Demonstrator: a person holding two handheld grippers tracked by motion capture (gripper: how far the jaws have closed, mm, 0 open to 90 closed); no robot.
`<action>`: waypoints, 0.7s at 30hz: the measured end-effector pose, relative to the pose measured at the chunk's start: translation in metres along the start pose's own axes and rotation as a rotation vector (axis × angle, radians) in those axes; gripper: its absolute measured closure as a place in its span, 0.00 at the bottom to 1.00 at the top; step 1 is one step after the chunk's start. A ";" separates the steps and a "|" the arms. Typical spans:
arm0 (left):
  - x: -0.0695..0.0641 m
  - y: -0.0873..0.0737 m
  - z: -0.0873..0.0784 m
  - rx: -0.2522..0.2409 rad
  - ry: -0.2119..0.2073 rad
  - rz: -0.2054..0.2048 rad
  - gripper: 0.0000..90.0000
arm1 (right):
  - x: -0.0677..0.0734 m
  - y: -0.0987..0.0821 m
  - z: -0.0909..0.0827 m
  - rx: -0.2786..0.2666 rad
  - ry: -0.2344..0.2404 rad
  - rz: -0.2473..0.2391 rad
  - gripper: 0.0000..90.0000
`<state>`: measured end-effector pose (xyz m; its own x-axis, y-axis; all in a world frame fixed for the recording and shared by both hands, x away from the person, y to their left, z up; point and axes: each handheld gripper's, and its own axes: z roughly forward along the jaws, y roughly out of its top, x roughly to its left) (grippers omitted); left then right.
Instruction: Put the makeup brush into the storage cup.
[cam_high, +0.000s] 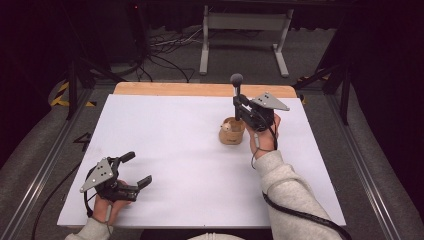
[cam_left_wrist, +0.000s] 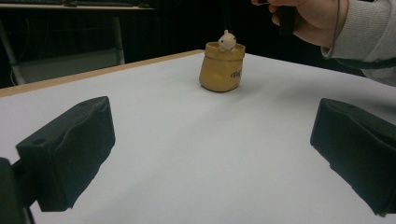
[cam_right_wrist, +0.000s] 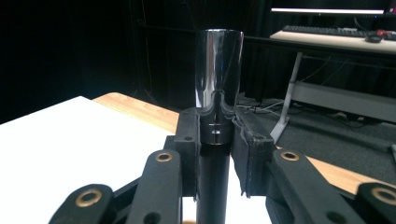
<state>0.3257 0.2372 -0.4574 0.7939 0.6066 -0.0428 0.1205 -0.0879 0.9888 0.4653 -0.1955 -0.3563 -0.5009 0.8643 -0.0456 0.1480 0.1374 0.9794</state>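
- Jaws of the right gripper (cam_high: 239, 104) are clamped on an upright dark rod with a rounded head (cam_high: 236, 79), held just above the pouch, seemingly for lowering in.
- Jaws of the left gripper (cam_high: 135, 169) are spread, parked idle on the white worktop (cam_high: 175, 150).
- A tan pouch (cam_high: 231, 132) with a small white figure (cam_left_wrist: 227, 41) is standing open-topped, ready to receive.

- Table (cam_high: 165, 145): white top, with a light wooden strip along its 12 o'clock edge.
- 1 small tan pouch (cam_high: 231, 131) stands upright at about 1 o'clock from centre, a pale figure (cam_left_wrist: 227, 41) inside its mouth.
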 end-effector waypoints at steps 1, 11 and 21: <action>0.000 0.000 0.000 0.002 0.000 0.001 0.00 | -0.001 -0.002 0.000 0.002 0.000 0.004 0.81; 0.000 0.000 0.000 -0.002 0.001 -0.005 0.00 | -0.003 -0.013 0.002 0.013 0.011 0.017 0.81; 0.000 0.000 0.000 -0.001 0.001 -0.004 0.00 | -0.004 -0.024 0.002 0.029 0.017 0.031 0.81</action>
<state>0.3256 0.2368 -0.4577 0.7931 0.6073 -0.0465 0.1228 -0.0847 0.9888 0.4654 -0.2012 -0.3799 -0.5100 0.8601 -0.0121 0.1876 0.1249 0.9743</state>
